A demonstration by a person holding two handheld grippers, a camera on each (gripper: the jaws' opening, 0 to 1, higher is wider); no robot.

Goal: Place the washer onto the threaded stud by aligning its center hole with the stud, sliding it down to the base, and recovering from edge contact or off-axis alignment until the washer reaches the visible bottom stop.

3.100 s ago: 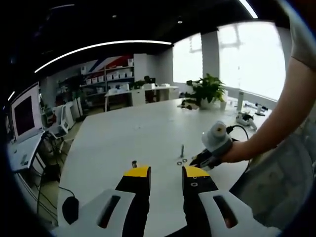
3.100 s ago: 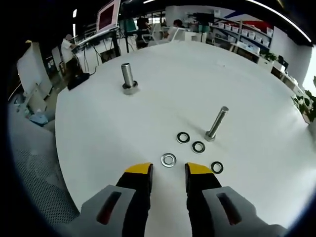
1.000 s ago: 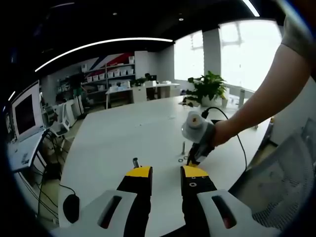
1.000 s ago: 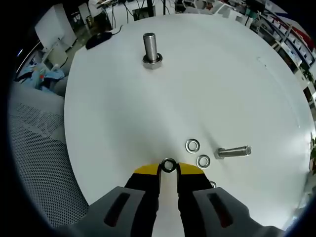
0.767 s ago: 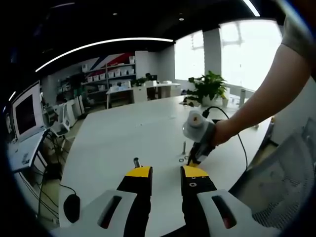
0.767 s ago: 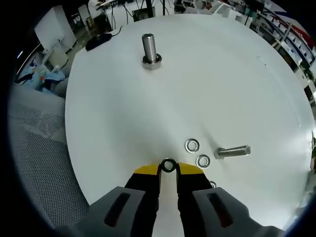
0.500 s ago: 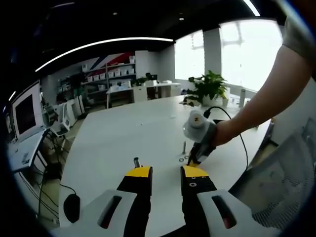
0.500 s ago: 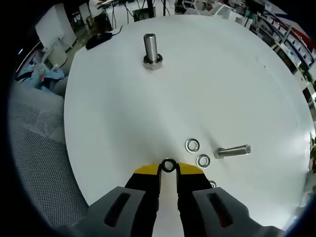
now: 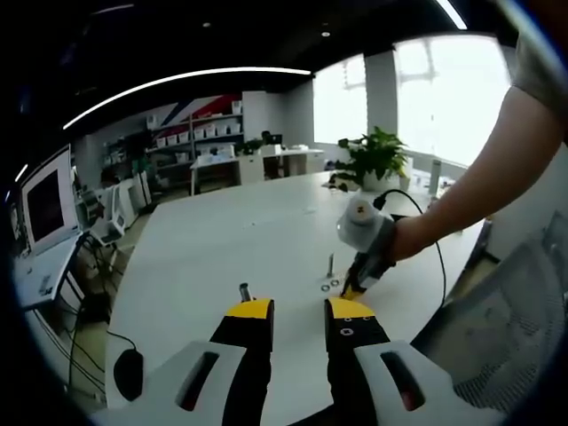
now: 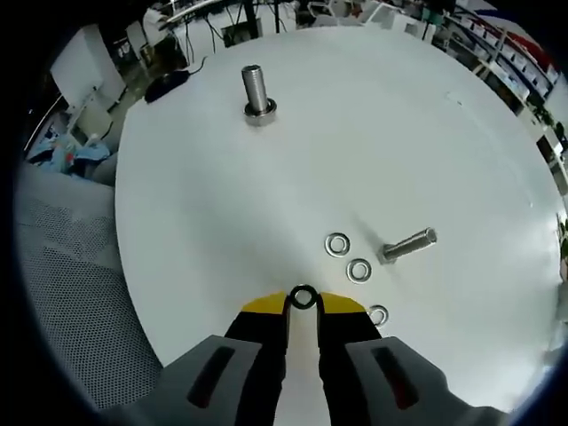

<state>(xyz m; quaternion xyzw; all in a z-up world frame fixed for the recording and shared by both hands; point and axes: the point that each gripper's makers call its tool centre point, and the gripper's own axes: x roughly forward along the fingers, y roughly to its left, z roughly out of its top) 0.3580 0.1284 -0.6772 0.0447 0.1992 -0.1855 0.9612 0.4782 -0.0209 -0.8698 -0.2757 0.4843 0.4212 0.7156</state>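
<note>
The setting is an open-plan office or lab workspace. A large white round table serves as the work surface. Beyond the table, against the far wall, stand shelving units loaded with white boxes. A potted plant sits at the table's far edge, in front of tall bright windows. To the left of the table, a computer monitor rests on a desk. A curved linear light fixture runs across the dark ceiling above the table. A grey mesh office chair stands beside the table's near edge.
</note>
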